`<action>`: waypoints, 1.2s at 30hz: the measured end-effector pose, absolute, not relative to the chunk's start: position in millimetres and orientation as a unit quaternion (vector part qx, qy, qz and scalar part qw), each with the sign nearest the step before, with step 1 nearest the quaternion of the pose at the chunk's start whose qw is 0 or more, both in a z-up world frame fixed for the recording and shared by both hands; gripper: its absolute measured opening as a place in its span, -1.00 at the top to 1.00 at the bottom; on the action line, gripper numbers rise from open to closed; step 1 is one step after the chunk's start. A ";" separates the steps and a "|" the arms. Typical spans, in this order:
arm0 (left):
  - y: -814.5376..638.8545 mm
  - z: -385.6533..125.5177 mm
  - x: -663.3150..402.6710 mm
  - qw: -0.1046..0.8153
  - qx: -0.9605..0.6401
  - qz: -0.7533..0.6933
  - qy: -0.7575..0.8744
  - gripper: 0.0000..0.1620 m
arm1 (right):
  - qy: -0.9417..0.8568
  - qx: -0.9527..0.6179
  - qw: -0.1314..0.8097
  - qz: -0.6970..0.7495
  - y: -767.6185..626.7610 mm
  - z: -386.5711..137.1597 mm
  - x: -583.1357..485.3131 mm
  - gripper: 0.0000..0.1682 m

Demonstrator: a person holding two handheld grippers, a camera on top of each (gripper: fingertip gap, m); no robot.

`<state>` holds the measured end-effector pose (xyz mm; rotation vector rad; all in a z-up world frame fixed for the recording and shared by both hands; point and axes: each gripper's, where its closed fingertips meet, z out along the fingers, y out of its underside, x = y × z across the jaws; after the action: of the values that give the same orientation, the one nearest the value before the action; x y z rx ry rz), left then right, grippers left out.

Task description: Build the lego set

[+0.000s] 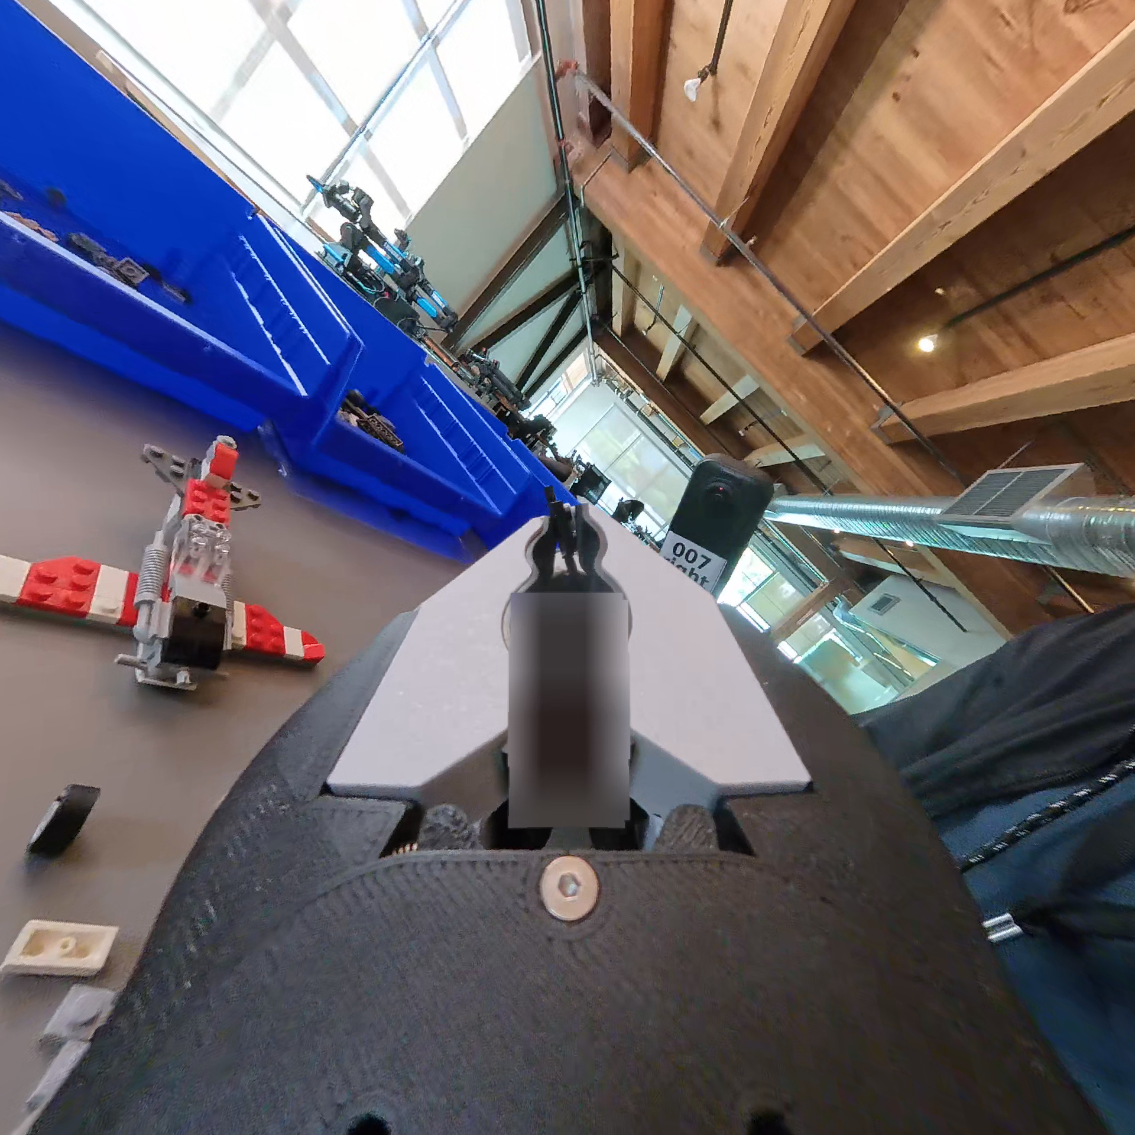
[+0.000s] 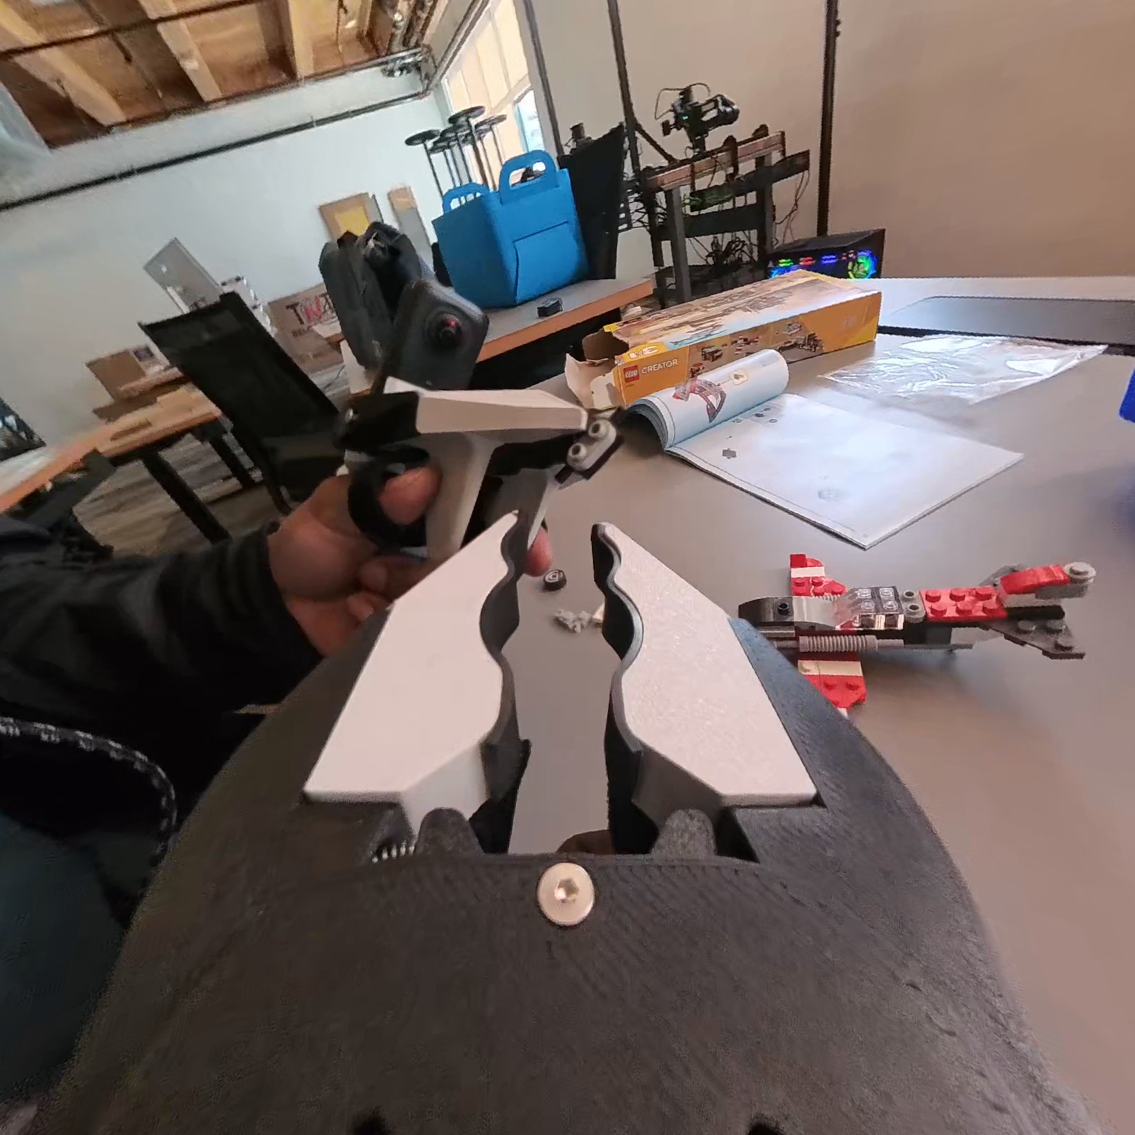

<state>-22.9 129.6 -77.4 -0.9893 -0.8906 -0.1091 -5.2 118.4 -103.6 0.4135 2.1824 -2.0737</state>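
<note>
Where timber beams (image 1: 958, 202) cross overhead, grey table (image 2: 921, 798); blue bins (image 1: 184, 295)

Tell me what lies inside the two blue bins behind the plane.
Blue bins: small dark Lego pieces in one, more in the other. Walls hide the rest.

Parted fingers (image 2: 669, 645) beside red lego plane (image 2: 909, 608)

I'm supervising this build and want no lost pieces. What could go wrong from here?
1. The left gripper pinches a small grey-and-black piece by its edge, above the table; it might slip and drop.
2. The black wheel, white plate and grey bits lie loose near the left gripper's body; a sweep could scatter them.
3. The open right gripper could nudge the plane when moving in.
</note>
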 end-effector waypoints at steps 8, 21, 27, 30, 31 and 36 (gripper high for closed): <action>141.7 -77.8 -20.0 0.785 -0.466 -0.053 -0.404 0.92 | 0.682 0.166 0.086 -0.708 123.4 -91.6 -7.4 0.96; 137.5 -80.1 -16.1 0.774 -0.495 -0.057 -0.391 0.88 | 0.717 0.131 0.081 -0.680 130.3 -94.6 -8.2 0.98; 138.4 -83.0 -15.4 0.768 -0.499 -0.073 -0.394 0.77 | 0.747 0.099 0.082 -0.653 133.0 -101.3 -3.7 0.98; 136.7 -85.2 -14.2 0.761 -0.512 -0.075 -0.392 0.65 | 0.759 0.089 0.093 -0.638 133.7 -105.7 -0.4 0.98; 135.7 -85.6 -13.1 0.759 -0.517 -0.077 -0.389 0.63 | 0.764 0.085 0.097 -0.632 133.7 -107.7 1.5 0.98; 140.5 -97.3 -0.4 0.725 -0.580 -0.085 -0.363 0.61 | 0.789 0.061 0.117 -0.600 134.4 -118.2 11.7 0.97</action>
<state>-0.4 140.5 -97.3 -1.2795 -0.8001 -0.1871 11.7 134.4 -118.2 0.1779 2.3115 -1.7554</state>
